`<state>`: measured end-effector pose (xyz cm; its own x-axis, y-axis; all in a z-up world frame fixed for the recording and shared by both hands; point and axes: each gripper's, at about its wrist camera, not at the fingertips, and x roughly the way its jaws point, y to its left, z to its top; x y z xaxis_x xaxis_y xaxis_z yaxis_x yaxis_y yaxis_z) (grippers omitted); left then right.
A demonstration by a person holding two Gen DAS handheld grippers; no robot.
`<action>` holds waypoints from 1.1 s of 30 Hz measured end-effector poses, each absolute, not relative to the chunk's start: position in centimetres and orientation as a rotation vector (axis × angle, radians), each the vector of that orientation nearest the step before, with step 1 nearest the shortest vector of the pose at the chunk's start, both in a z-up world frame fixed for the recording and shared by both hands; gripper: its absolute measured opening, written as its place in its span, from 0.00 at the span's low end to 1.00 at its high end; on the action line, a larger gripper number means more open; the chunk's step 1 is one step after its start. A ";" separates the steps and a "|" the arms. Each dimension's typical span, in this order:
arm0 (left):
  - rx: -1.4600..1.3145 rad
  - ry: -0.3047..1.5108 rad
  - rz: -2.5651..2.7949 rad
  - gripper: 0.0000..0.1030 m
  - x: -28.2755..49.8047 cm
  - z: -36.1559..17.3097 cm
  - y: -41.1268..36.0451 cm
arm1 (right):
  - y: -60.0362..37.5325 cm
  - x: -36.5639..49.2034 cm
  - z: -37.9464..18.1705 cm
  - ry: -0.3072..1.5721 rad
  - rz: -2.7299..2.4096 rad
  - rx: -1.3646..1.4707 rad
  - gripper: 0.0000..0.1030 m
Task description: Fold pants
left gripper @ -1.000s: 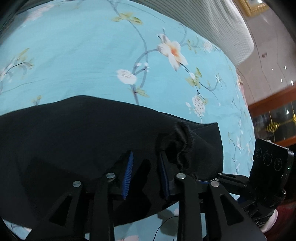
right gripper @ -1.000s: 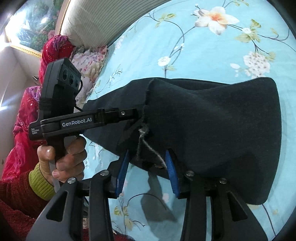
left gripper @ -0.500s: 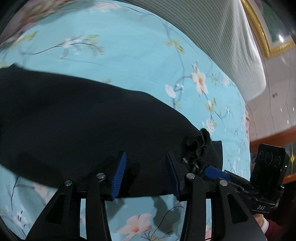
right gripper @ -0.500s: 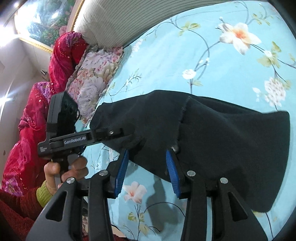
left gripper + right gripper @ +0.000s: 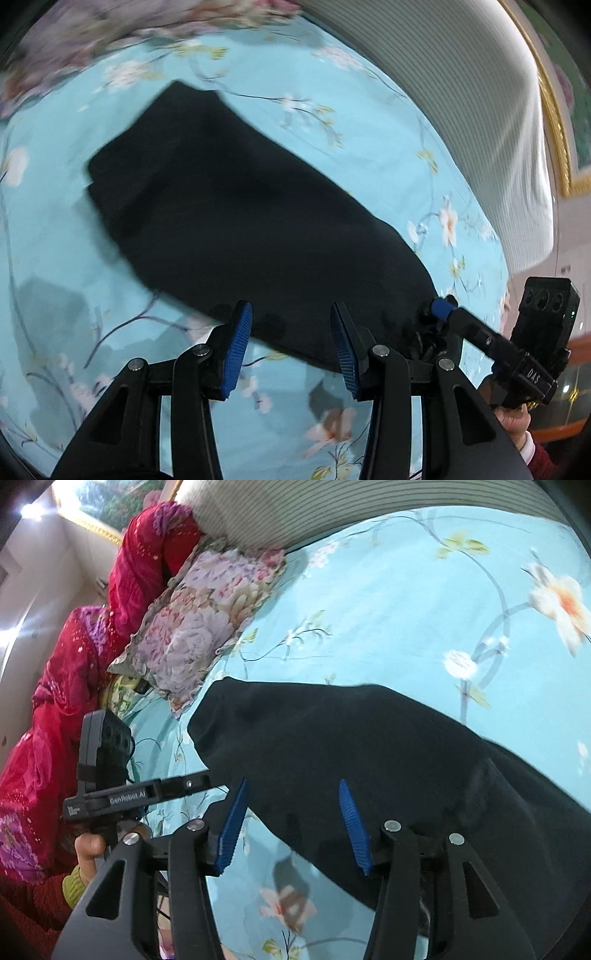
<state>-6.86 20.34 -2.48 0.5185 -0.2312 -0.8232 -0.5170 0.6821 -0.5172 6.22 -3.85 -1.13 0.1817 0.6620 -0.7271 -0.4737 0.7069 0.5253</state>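
Observation:
The black pants [image 5: 240, 221] lie folded in a long strip on the light-blue flowered bedsheet [image 5: 369, 140]. My left gripper [image 5: 290, 332] hovers open over their near edge, and its blue pads press on nothing. To its right, my right gripper [image 5: 437, 314] sits at the pants' bunched corner, held by a hand [image 5: 513, 421]. In the right wrist view, the right gripper [image 5: 291, 812] has its jaws opening. The pants [image 5: 369, 757] lie beneath the gap, untouched by the pads. My left gripper [image 5: 212, 782] reaches in beside the pants' end, with a hand [image 5: 88, 849] on its grip.
A striped padded headboard [image 5: 461, 92] runs along the bed's far side. A flowered pillow [image 5: 199, 620] and a red quilt [image 5: 55, 709] lie close to the pants' left end. Bare sheet [image 5: 406, 609] stretches beyond the pants.
Both grippers have let go of the pants' bunched edge and pulled back with wider jaws. The left view has swung, and the whole folded strip now lies flat.

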 end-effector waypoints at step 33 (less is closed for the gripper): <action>-0.968 1.029 0.401 0.49 -9.1 -6.0 29.3 | 13.7 14.2 -3.4 1.173 1.051 -0.178 0.53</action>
